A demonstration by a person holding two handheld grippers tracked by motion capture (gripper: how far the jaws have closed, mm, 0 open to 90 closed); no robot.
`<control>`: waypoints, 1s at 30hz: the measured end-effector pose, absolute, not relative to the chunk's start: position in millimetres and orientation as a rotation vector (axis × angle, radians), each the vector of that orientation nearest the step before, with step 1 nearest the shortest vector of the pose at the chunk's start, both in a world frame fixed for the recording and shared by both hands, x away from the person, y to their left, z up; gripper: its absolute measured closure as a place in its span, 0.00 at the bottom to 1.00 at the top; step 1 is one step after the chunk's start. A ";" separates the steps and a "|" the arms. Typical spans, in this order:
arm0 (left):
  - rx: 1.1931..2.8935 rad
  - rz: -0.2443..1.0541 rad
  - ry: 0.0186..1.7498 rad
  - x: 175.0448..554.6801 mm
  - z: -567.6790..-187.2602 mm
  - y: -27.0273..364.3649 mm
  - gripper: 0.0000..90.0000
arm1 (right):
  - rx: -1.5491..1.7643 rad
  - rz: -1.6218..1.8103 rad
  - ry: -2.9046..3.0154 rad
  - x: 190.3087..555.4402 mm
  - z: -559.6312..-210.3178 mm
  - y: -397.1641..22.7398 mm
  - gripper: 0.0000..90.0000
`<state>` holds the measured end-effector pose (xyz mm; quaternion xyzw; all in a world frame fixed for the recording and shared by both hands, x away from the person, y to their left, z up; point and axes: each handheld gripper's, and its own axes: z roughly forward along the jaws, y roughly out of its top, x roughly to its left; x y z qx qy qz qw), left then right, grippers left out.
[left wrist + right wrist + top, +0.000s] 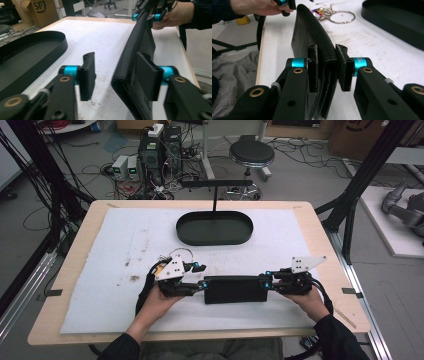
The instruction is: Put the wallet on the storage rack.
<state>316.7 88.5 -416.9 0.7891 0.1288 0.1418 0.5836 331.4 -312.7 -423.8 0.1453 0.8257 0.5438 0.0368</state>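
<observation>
On the near part of the table (75, 270), over a white mat (125, 235) with some brown stains, a black wallet (235, 289) is held between two tongs. The left gripper (202, 276) is at the wallet's left end with its jaws wide open: in the left gripper view one jaw touches the side of the wallet (140, 50) and the other stands apart from it, so it does not clamp. The right gripper (268, 281) is at the right end, and in the right gripper view its jaws are nearly closed, one on each side of the folded wallet (314, 37); a thin gap remains at one pad, so I cannot tell if the grip is firm. A bunch of keys (334, 12) on a ring lies on the mat beside the left hand (157, 302). Farther on the mat stands a black oval tray (214, 228) with a T-shaped stand (216, 185) rising behind it. The table is of light wood, with black frame posts at its sides. Beyond it the grey floor carries many cables, computer boxes (160, 150) and a round black stool (251, 154). A cardboard box (41, 11) in the left gripper view bears the letters "SF".
</observation>
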 end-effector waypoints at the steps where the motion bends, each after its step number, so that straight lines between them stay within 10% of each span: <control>1: 1.840 0.311 0.308 317.3 -416.9 88.5 0.52 | 0.432 1.671 2.527 330.5 -423.2 -312.5 0.84; 11: 1.934 0.142 0.294 320.1 -424.5 76.1 0.39 | 0.300 1.655 2.508 323.8 -418.6 -311.8 0.85; 14: 1.963 0.152 0.253 318.8 -425.7 72.9 0.70 | 0.295 1.657 2.510 323.8 -418.6 -311.8 0.85; 18: 1.949 0.151 0.224 318.5 -423.2 74.6 0.81 | 0.299 1.632 2.526 324.4 -419.9 -312.8 0.80; 30: 1.875 0.209 0.128 311.4 -415.4 75.3 0.83 | 0.403 1.618 2.521 327.7 -423.4 -309.3 0.55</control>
